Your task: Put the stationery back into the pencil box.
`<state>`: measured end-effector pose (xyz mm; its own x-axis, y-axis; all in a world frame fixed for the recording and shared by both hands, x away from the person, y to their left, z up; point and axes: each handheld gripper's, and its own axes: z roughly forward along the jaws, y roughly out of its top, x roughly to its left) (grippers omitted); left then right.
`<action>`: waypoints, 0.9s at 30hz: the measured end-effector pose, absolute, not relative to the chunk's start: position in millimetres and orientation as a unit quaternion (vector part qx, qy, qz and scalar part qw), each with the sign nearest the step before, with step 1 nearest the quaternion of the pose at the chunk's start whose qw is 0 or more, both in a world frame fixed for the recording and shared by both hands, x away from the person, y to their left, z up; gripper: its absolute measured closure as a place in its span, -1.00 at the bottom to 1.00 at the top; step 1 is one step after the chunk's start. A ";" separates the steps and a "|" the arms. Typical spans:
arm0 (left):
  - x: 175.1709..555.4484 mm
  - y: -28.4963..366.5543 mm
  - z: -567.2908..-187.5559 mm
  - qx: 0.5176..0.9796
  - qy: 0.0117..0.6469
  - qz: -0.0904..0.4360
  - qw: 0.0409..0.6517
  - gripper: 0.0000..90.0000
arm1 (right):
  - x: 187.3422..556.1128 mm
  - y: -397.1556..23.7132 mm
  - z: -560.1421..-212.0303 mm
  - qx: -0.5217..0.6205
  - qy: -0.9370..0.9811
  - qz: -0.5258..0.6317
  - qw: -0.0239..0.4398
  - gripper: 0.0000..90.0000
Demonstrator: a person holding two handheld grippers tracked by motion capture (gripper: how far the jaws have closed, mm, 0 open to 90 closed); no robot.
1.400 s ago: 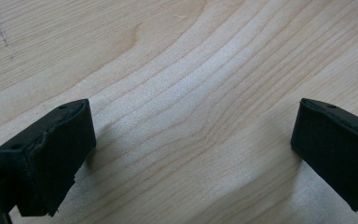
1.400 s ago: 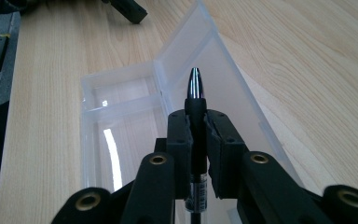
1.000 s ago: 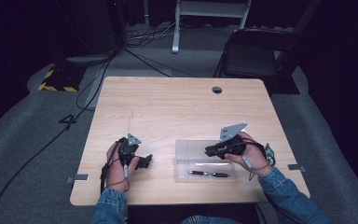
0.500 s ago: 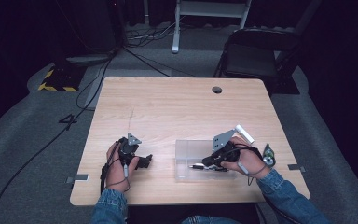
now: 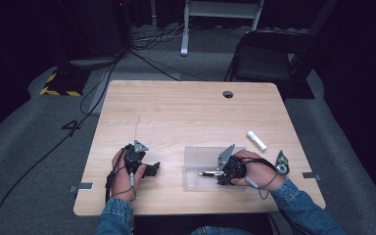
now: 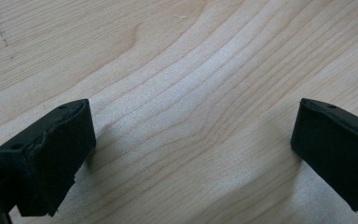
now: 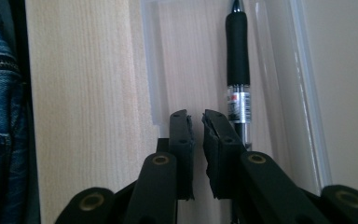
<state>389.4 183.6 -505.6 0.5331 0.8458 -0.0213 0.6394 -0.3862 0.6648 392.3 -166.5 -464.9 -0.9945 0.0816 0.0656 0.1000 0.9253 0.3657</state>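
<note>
High view: the right gripper (image 5: 214,174) hangs over the clear tray (image 5: 196,157) at the tabletop's (image 5: 186,112) five o'clock, its jaws nearly together with nothing between them. Right gripper view puts the black pen (image 7: 237,60) inside the tray, at one o'clock from the jaw tips. The left gripper (image 5: 152,168), at seven o'clock, has jaws wide apart and empty.
</note>
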 end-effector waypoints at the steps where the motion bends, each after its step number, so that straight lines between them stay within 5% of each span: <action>1: 389.4 183.6 -505.6 0.816 0.455 0.163 0.316 -1.00 | 392.3 -166.5 -464.9 -0.046 -0.981 -0.188 0.025 0.82; 8: 389.4 183.6 -505.6 0.816 0.455 0.163 0.316 -1.00 | 392.4 -166.1 -466.0 -0.056 -0.979 -0.196 0.001 0.42; 27: 389.3 183.5 -505.6 0.816 0.455 0.163 0.316 -1.00 | 393.5 -164.6 -466.4 -0.052 -0.978 -0.197 -0.036 0.32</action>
